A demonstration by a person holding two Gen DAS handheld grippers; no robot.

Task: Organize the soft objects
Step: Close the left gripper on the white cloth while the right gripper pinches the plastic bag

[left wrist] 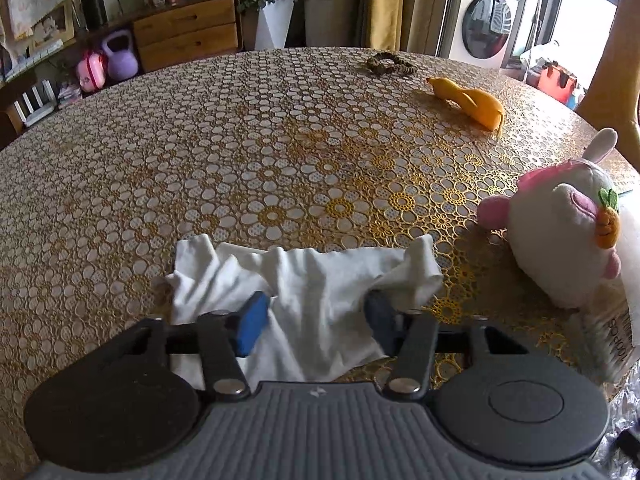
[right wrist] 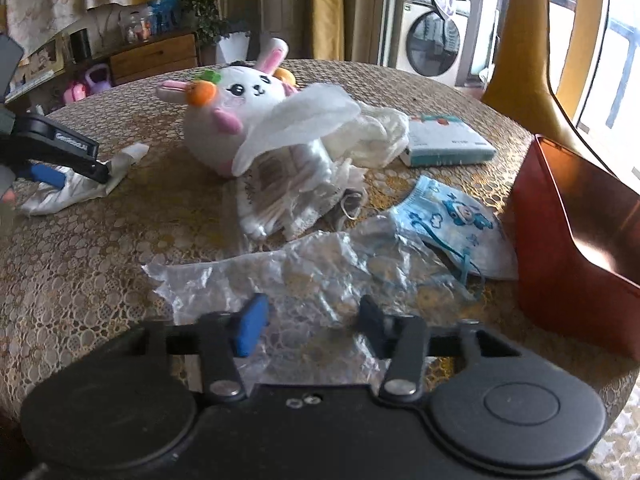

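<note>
A crumpled white cloth (left wrist: 304, 288) lies on the table between the open fingers of my left gripper (left wrist: 316, 322); it also shows in the right wrist view (right wrist: 76, 184), with the left gripper (right wrist: 76, 168) on it. A white and pink plush rabbit (left wrist: 560, 236) lies to its right and shows in the right wrist view (right wrist: 240, 108). My right gripper (right wrist: 308, 324) is open over a crinkled clear plastic bag (right wrist: 304, 272). A blue child's face mask (right wrist: 456, 224) lies beyond it, beside an open red-brown box (right wrist: 576, 248).
The round table (left wrist: 200, 168) has a gold lace cover. A yellow banana-shaped toy (left wrist: 468, 102) and a dark hair tie (left wrist: 390, 63) lie at the far side. A pack of cotton swabs (right wrist: 280, 196), white fabric (right wrist: 376, 136) and a tissue box (right wrist: 444, 140) sit near the rabbit.
</note>
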